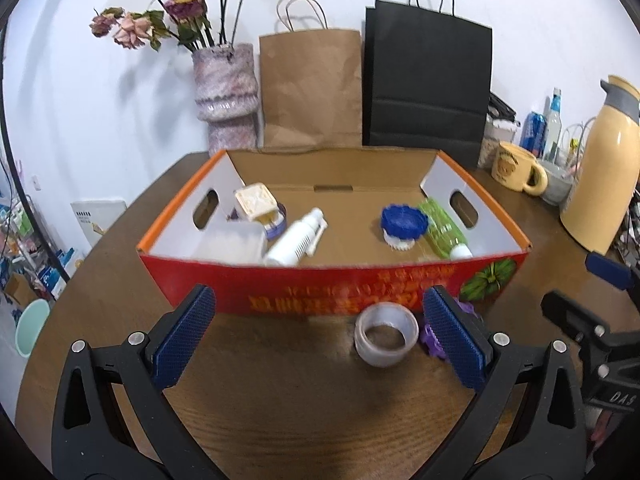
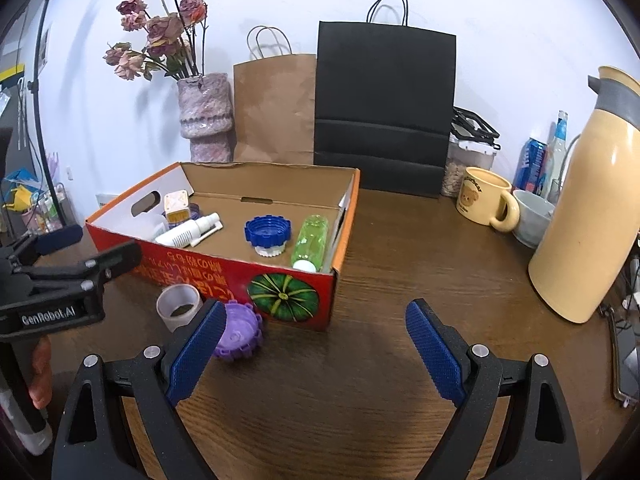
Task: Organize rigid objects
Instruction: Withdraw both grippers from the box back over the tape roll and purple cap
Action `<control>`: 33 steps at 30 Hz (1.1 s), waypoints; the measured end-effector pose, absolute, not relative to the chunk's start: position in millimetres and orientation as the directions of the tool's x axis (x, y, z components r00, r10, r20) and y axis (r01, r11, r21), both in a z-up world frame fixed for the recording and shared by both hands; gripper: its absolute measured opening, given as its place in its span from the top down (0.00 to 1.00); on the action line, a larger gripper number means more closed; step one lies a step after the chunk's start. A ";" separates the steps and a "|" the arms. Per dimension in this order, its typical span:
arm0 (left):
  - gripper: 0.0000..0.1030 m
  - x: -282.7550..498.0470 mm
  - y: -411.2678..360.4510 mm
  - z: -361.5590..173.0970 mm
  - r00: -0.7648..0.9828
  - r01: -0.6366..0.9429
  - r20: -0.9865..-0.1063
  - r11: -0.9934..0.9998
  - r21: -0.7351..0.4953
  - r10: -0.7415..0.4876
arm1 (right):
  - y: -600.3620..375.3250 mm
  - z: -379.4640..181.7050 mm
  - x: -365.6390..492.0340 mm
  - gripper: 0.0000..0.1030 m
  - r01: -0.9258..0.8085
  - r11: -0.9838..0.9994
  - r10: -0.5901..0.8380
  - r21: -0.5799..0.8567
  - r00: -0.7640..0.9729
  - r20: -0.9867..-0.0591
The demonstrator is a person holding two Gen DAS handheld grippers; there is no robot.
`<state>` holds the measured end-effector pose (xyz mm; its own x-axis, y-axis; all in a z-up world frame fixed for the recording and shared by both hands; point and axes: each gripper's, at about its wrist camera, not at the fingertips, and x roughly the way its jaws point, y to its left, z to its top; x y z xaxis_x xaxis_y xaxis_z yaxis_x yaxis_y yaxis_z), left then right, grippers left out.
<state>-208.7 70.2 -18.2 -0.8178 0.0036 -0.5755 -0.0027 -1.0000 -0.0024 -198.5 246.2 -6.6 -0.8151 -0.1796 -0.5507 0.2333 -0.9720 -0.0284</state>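
Left gripper [image 1: 320, 334] is seen with jaws spread wide, nothing clamped; blue ribbed pads [image 1: 186, 336] are apart over the wooden table [image 1: 280, 400]. Right gripper [image 2: 314, 354] is likewise held wide open and empty — only bare table is framed between its fingers.

Red cardboard box [image 1: 320, 284] is set on the table, open at the top, white inner walls with cut-out handles. Inside it are found:
- white spray bottle [image 1: 298, 238], lying on its side, left of centre
- cream square-lidded tub [image 1: 256, 202] at the back left, resting on a blue-rimmed item that cannot be identified
- translucent white container [image 1: 232, 244] at the front left corner
- blue lobed cap [image 1: 404, 222] stacked on a white toothed piece, right of centre
- green bottle [image 1: 444, 230], lying along the right wall, white cap toward the front

Outside the box, just in front of its front wall: a translucent tape roll [image 1: 386, 334], standing on its flat side, and a purple lobed cap [image 2: 238, 334] just to its right — partly hidden behind the right gripper's left finger.

Behind the box: vase with dried roses [image 1: 226, 92], brown paper bag [image 1: 312, 88], black paper bag [image 1: 428, 84]. To the right: yellow mug [image 2: 486, 196], cream thermos jug [image 2: 588, 208].
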 end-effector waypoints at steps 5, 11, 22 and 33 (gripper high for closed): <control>0.00 -207.4 76.8 -29.7 -0.786 -0.019 -0.617 -1.000 -0.007 0.019 | 254.0 -9.1 -193.8 0.08 0.230 -0.973 -0.177 -0.027 -0.814 -0.553; 0.00 -211.7 83.1 -42.1 -0.753 -0.022 -0.658 -1.000 0.008 0.011 | 265.8 -12.9 -188.1 0.08 0.217 -0.976 -0.169 -0.020 -0.812 -0.558; 0.00 -222.8 88.3 -58.1 -0.701 -0.028 -0.713 -0.999 0.018 0.006 | 269.9 -16.4 -186.5 0.08 0.205 -0.979 -0.167 -0.004 -0.808 -0.565; 0.00 -233.9 93.3 -60.2 -0.687 -0.028 -0.727 -1.000 0.014 0.009 | 268.9 -23.2 -192.7 0.08 0.191 -0.982 -0.149 -0.008 -0.791 -0.593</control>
